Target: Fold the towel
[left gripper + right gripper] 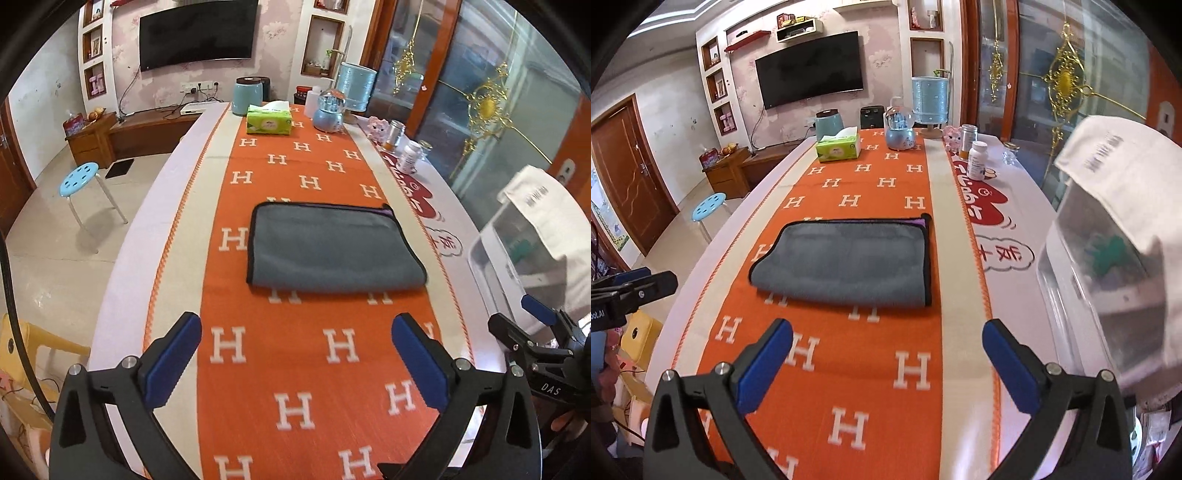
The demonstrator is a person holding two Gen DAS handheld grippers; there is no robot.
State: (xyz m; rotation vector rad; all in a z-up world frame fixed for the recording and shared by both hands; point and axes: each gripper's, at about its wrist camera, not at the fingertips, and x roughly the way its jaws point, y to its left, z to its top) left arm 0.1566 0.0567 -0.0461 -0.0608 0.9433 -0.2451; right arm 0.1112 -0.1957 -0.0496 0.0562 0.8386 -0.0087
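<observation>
Along the middle of the long desk [155, 229] runs one woven orange runner [295, 362] with white H letters, cream bands down both long edges and a twisted orange cord trim. On its centre lies the one towel [332, 247], a soft grey plush rectangle with rounded corners and black piping, already folded double; a sliver of purple shows at its far right corner, and its folded edge faces the near end of the desk.

At the right edge stands one clear plastic box [1082, 295], smooth and boxy, with a white cloth [1126, 177] draped over its top. At the far end sit one ribbed pale-blue cylinder [930, 99] on a wooden foot, one light-blue pot [829, 125] with a dark lid, one green tissue box [838, 147] with a tissue poking out, and one glass snow globe [899, 127] on a blue base. Nearer the far right corner are a white pill bottle [977, 160] and a metal tin [967, 138].

Both tools hover over the near end, apart from the towel. The left gripper [295, 350] has its jaws spread wide with nothing between the blue rubber pads, and the right gripper [886, 350] likewise gapes empty.
</observation>
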